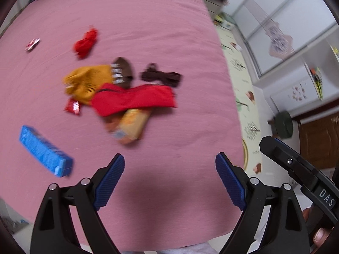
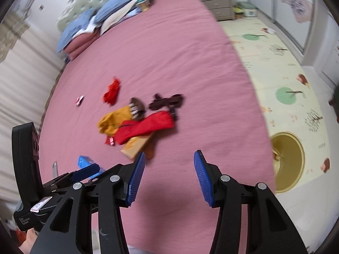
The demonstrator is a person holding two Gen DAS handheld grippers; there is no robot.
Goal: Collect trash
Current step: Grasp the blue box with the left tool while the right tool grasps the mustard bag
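my left gripper (image 1: 169,177): spread wide, nothing between the pads; my right gripper (image 2: 169,174): half spread, also bare; trash: a heap mid-bed on the pink bedspread (image 1: 148,21), a blue carton (image 1: 45,151) apart at its left, a gold bin (image 2: 288,160) on the floor mat; best taken singly, loose outliers first, pads square across the carton; blur hides wrapper labels; what lies under the red pouch (image 1: 133,99) is unclear.

A blue carton (image 1: 45,151), an orange snack bag (image 1: 131,124) and small red wrappers (image 1: 73,106) lie scattered on the pink bed (image 1: 159,31).
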